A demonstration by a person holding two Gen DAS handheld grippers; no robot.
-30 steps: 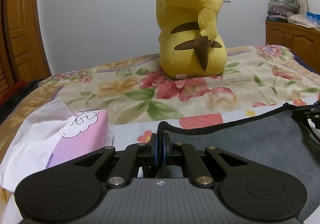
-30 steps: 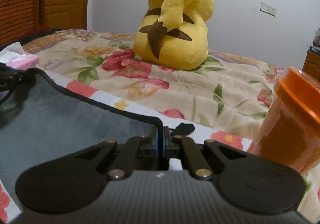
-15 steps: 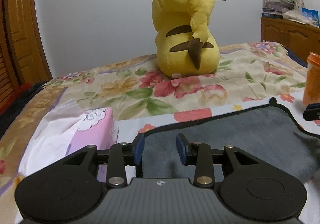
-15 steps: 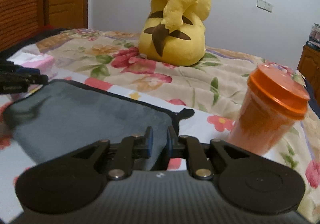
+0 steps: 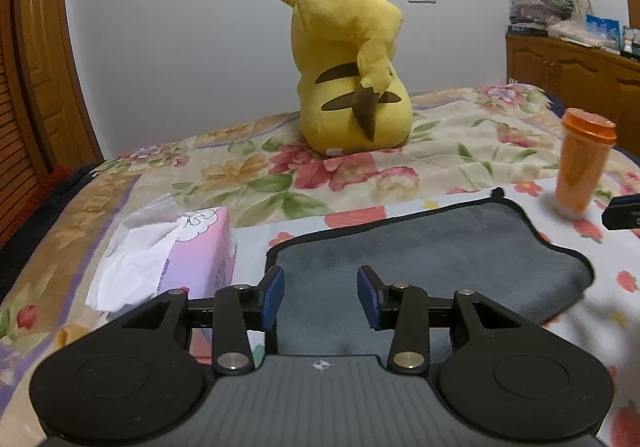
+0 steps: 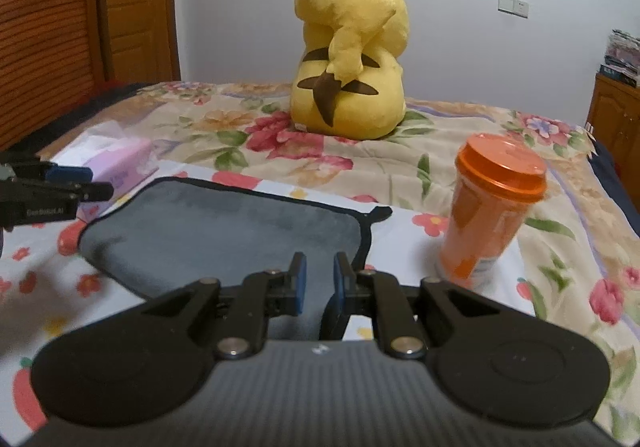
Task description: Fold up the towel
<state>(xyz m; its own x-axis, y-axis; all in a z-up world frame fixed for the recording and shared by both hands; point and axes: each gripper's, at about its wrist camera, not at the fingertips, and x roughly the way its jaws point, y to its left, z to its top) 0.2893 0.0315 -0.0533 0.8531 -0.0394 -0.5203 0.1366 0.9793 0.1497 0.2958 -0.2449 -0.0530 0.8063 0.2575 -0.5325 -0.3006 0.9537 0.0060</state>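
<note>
Wooden door [image 5: 36,87] at far left, white wall behind, wooden cabinet [image 5: 576,75] at far right with clutter on top. Bed [image 5: 460,151] with a floral cover carries everything

Left to right on the bed: pink tissue box [image 5: 192,255] with a white tissue pulled up; grey towel [image 5: 420,247] with black edging, lying folded and flat; yellow plush toy [image 5: 352,67] sitting upright well behind it, back to the cameras; orange lidded cup [image 5: 580,163] upright just right of the towel

Left gripper [image 5: 320,293] spread wide, nothing between the blue pads, over the towel's near left part. Right gripper [image 6: 319,281] parted by a narrower gap, empty, over the towel's near right edge

Change: a second ago both grippers pinched the towel's black hem and held it raised; now both have let go and the towel rests on the bed. Both have pulled back, so more of the bed shows

Towel's near edge is hidden behind the gripper bodies. Right gripper only a dark tip at the frame edge in the left view. Items atop the cabinet too small to tell
</note>
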